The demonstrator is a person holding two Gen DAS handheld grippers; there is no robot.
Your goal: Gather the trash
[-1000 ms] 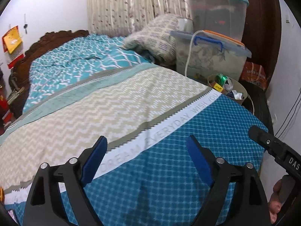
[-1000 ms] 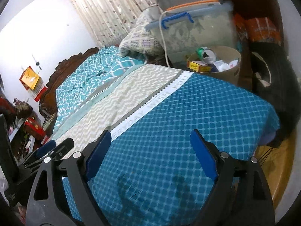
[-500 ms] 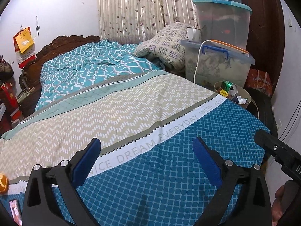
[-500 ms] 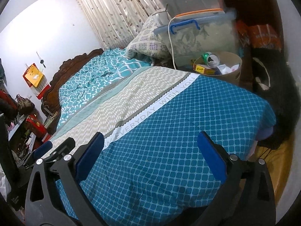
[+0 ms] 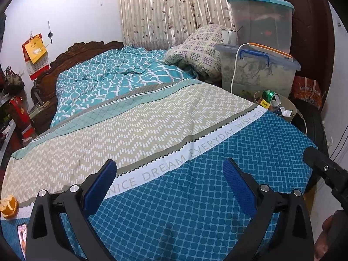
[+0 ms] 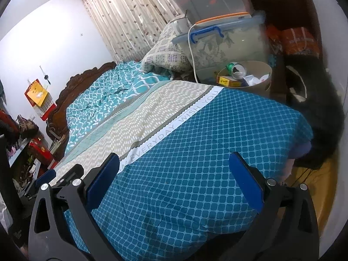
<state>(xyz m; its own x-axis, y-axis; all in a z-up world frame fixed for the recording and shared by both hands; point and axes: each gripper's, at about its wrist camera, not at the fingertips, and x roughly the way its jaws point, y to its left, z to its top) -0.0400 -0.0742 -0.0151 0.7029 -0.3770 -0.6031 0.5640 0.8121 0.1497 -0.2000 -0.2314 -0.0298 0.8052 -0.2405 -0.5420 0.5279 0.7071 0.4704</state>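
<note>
A beige trash bin [image 5: 290, 108] [image 6: 264, 80] stands beyond the bed's far right corner. It holds a green can [image 5: 270, 97] [image 6: 236, 69], a yellow box [image 6: 228, 81] and white paper. An orange peel [image 5: 9, 205] and a small wrapper [image 5: 21, 235] lie on the bed at the left edge of the left wrist view. My left gripper [image 5: 169, 180] is open and empty above the blue part of the bedspread [image 5: 195, 195]. My right gripper [image 6: 174, 174] is open and empty over the bed's right end [image 6: 195, 152]; its body shows in the left wrist view [image 5: 326, 174].
Stacked clear storage boxes [image 5: 261, 65] [image 6: 224, 41] with a white cable and a cup stand behind the bin. A folded quilt [image 5: 195, 50] lies at the bed's far side. A dark bag [image 6: 315, 108] sits on the floor at right. Clutter lines the left wall [image 5: 13, 108].
Both grippers have pulled back and risen, so more of the bed shows. The orange peel and wrapper have come into the left wrist view. Both stay open.
</note>
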